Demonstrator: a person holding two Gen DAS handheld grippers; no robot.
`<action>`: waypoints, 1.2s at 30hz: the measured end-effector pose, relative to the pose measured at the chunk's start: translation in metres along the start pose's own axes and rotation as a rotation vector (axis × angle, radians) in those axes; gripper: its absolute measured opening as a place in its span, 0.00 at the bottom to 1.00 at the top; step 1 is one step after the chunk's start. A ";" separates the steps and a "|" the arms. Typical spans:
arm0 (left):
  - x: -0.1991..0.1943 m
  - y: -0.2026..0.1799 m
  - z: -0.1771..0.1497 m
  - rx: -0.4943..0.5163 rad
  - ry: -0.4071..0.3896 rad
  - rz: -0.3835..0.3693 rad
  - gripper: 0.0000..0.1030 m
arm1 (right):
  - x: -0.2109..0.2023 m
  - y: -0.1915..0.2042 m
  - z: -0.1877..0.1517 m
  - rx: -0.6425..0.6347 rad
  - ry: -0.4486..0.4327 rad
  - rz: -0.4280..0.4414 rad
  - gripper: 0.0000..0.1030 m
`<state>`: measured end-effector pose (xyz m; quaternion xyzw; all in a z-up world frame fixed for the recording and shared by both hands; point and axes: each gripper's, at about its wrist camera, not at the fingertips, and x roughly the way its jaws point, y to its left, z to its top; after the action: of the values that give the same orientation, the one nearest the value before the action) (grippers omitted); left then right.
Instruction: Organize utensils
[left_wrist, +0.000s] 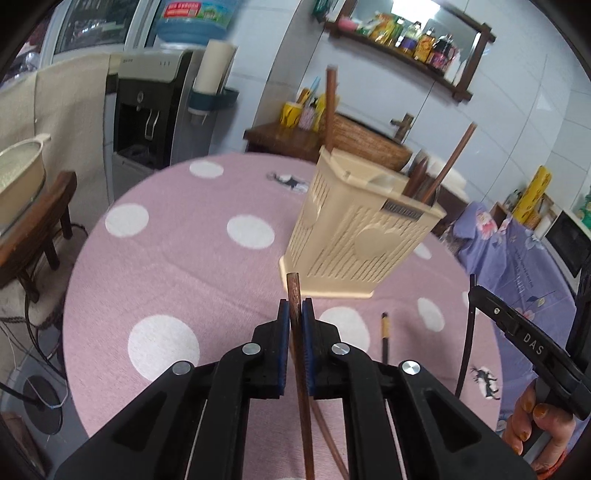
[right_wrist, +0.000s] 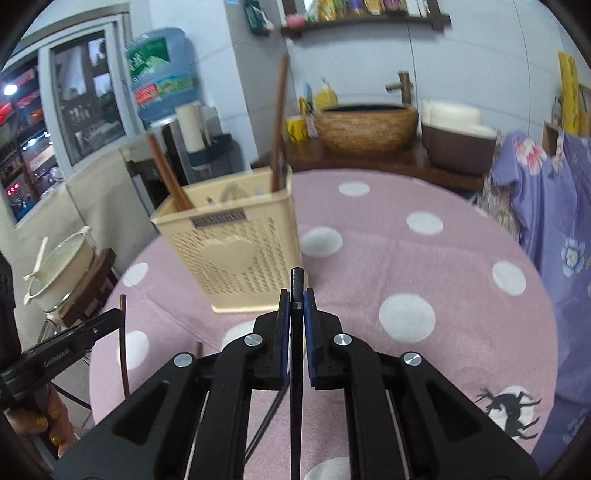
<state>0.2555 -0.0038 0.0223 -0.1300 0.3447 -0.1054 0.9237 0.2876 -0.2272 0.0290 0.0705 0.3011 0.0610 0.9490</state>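
Observation:
My left gripper (left_wrist: 295, 314) is shut on a brown wooden chopstick (left_wrist: 294, 291), held above the pink dotted table (left_wrist: 192, 273). Just beyond stands a cream slotted utensil holder (left_wrist: 354, 229) with several brown sticks upright in it. My right gripper (right_wrist: 296, 306) is shut on a black chopstick (right_wrist: 296, 282), close in front of the same holder (right_wrist: 232, 243). Each gripper shows at the edge of the other's view: the right gripper (left_wrist: 476, 291) and the left gripper (right_wrist: 116, 319). A chopstick with a yellow band (left_wrist: 385, 336) lies on the table, and another brown chopstick (left_wrist: 328, 435) lies under my left gripper.
A water dispenser (left_wrist: 147, 110) stands behind the table. A cream pot (right_wrist: 62, 273) sits on a wooden stool at the left. A woven basin (right_wrist: 365, 125) rests on a dark counter behind. Purple floral cloth (right_wrist: 554, 229) hangs at the right.

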 end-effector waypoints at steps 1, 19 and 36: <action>-0.009 -0.002 0.004 0.006 -0.023 -0.009 0.07 | -0.013 0.002 0.004 -0.016 -0.031 0.010 0.08; -0.065 -0.011 0.034 0.040 -0.201 -0.040 0.07 | -0.083 0.002 0.039 -0.054 -0.164 0.092 0.08; -0.086 -0.033 0.087 0.075 -0.266 -0.100 0.01 | -0.095 0.018 0.094 -0.108 -0.198 0.129 0.08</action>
<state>0.2462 0.0044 0.1482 -0.1253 0.2080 -0.1459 0.9590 0.2636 -0.2334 0.1620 0.0441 0.1970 0.1307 0.9707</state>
